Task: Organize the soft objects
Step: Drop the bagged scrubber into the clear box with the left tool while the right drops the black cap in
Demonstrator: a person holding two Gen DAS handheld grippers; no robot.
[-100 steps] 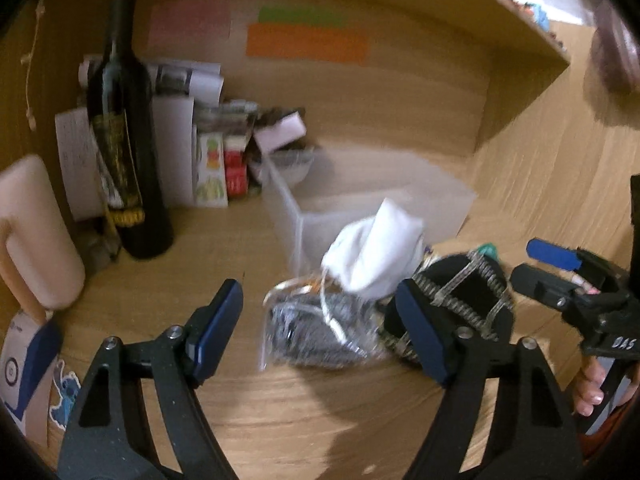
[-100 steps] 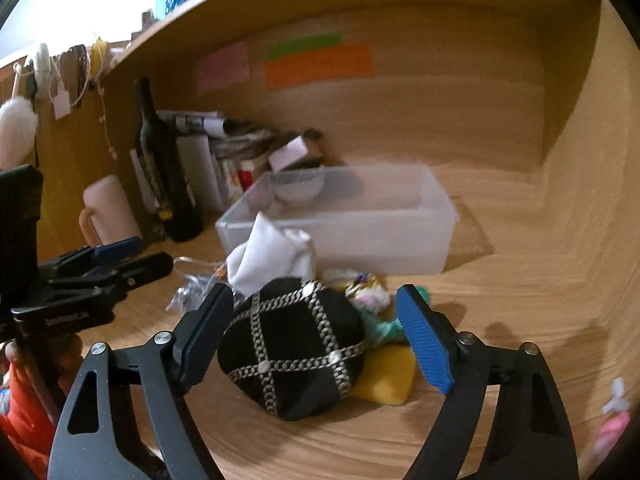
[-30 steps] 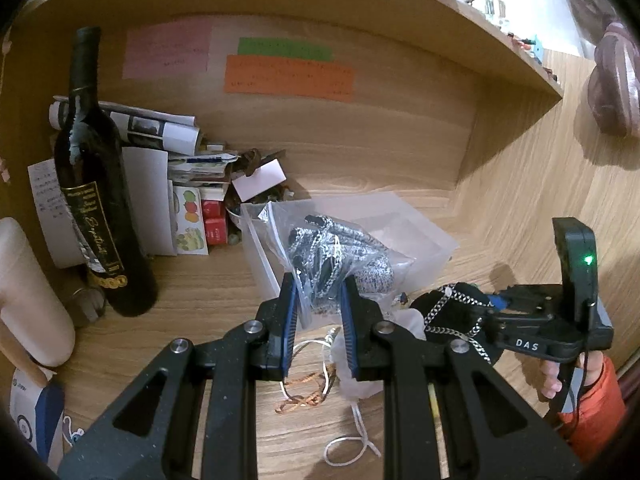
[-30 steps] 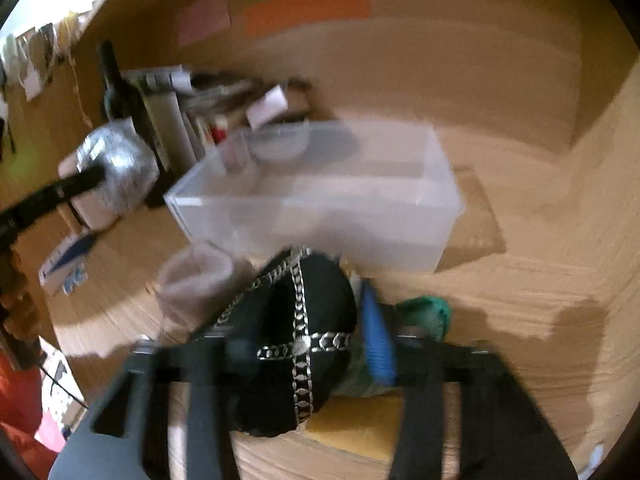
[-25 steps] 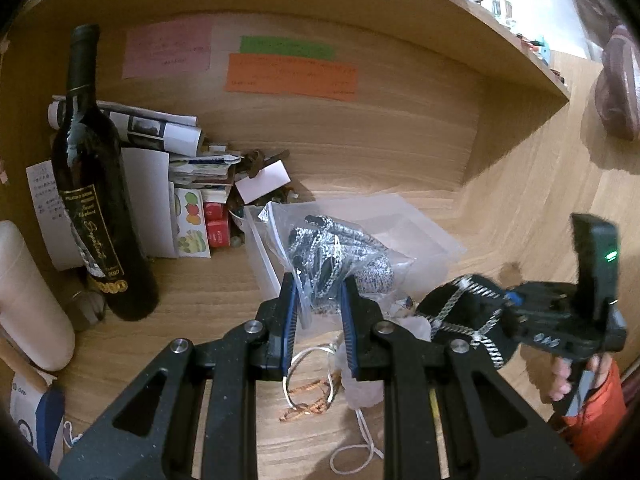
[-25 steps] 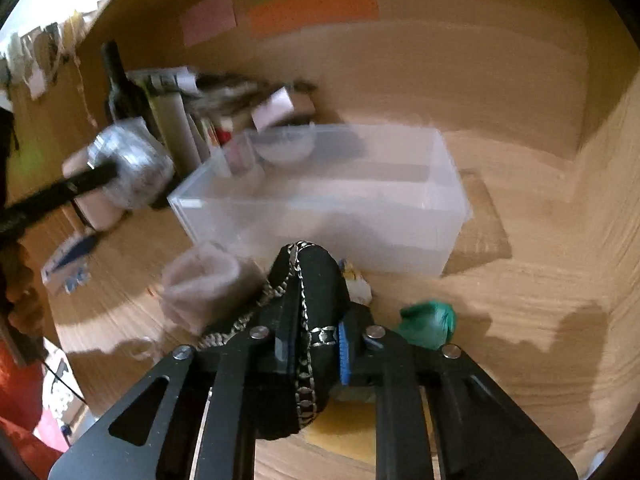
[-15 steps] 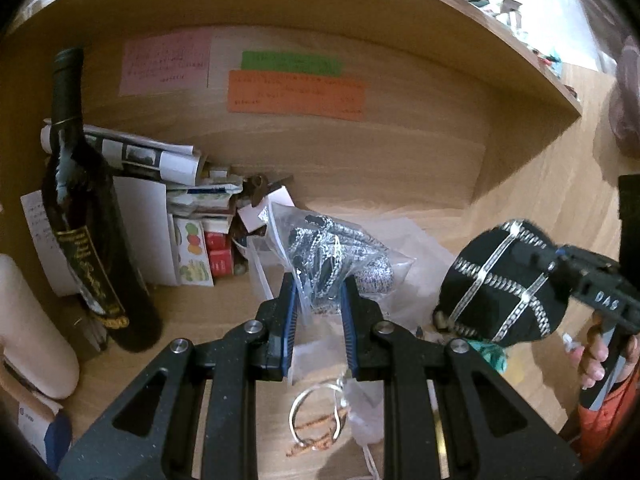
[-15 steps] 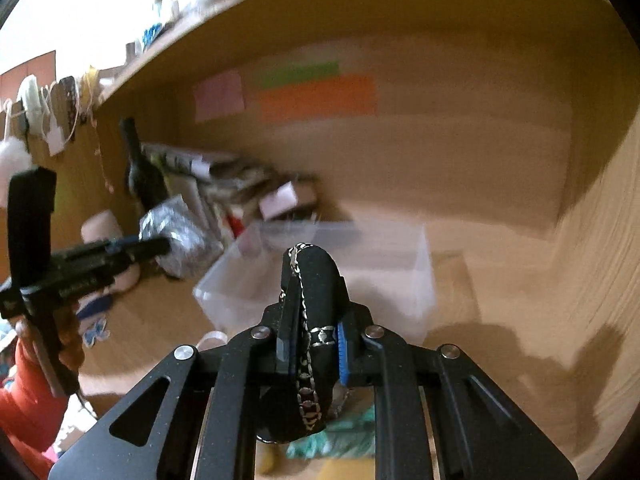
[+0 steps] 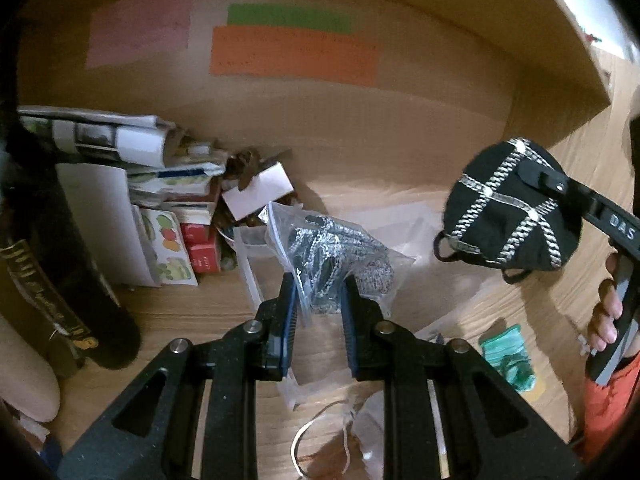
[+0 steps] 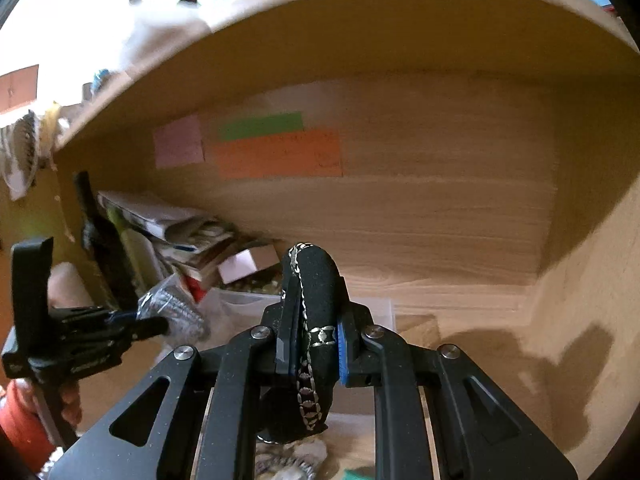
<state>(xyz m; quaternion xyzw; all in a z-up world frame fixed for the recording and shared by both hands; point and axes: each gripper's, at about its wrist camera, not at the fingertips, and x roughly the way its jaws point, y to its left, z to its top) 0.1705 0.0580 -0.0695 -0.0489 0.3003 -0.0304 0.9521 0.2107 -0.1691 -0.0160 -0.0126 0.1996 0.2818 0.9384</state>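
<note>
My left gripper (image 9: 319,300) is shut on a clear plastic bag of grey knit fabric (image 9: 340,252) and holds it above the near end of a clear plastic bin (image 9: 404,224). My right gripper (image 10: 312,332) is shut on a black face mask with silver chain trim (image 10: 314,300), lifted in the air. The mask also shows in the left wrist view (image 9: 508,212), high at the right of the bin. The bag shows in the right wrist view (image 10: 172,308) at the left. A green soft item (image 9: 508,356) lies on the wooden surface.
A dark wine bottle (image 9: 52,264) stands at the left. Rolled papers and small boxes (image 9: 160,200) are piled against the back wall. A white pouch with strings (image 9: 360,432) lies below the left gripper. A wooden shelf (image 10: 360,20) overhangs the nook.
Both grippers closed on their items, then lifted them. The mask rose off the table and now hangs high at the right. The bag moved forward over the bin.
</note>
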